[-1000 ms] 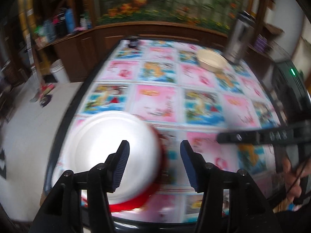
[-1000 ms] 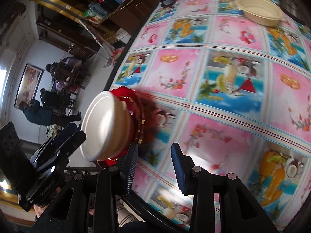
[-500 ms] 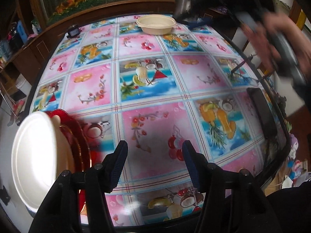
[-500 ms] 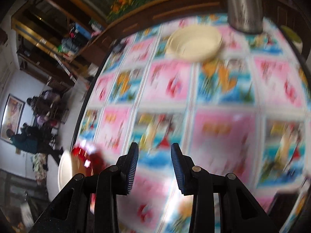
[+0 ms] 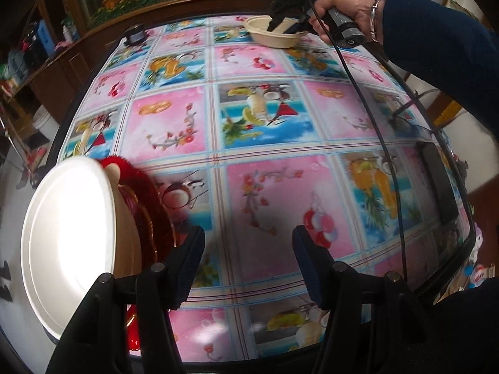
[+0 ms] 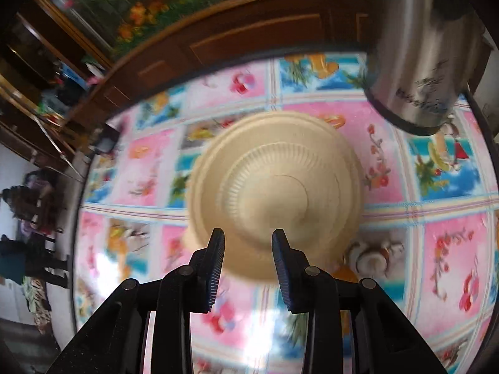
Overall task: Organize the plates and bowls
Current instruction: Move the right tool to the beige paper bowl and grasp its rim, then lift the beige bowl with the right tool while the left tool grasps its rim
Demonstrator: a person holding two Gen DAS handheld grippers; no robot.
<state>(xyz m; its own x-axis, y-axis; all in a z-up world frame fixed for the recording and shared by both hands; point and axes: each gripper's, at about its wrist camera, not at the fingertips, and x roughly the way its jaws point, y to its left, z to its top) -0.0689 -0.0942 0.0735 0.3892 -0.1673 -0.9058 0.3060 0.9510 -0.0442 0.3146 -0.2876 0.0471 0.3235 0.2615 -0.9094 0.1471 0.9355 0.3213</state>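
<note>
Table: the round table (image 5: 280, 143) with the pink-and-blue fruit-print cloth fills both views; its dark rim (image 5: 464, 187) curves along the right and near sides.
Open room: the whole middle of the cloth is bare, from the near-left stack across to the far bowl.
Kettle: a steel kettle (image 6: 427, 62) stands at the far right edge, near the cream bowl but apart from it.
White bowl: a white bowl (image 5: 68, 240) sits upside down, flat base up, on the red plate (image 5: 149, 205) at the near-left edge, overhanging the rim side; being round, it has no long axis.
Cream bowl: the cream bowl (image 6: 277, 193) rests upright, mouth up, ribbed wall showing, on the far side of the table near the wooden cabinet (image 6: 249, 40).
Right gripper: the right gripper (image 6: 248, 249) hangs over the cream bowl's near rim, fingers a little apart and nothing pressed between them; a hand (image 5: 340, 12) in a dark sleeve carries it.
Left gripper: the left gripper (image 5: 248, 246) points down at bare cloth just right of the stack, fingers wide apart and empty.
</note>
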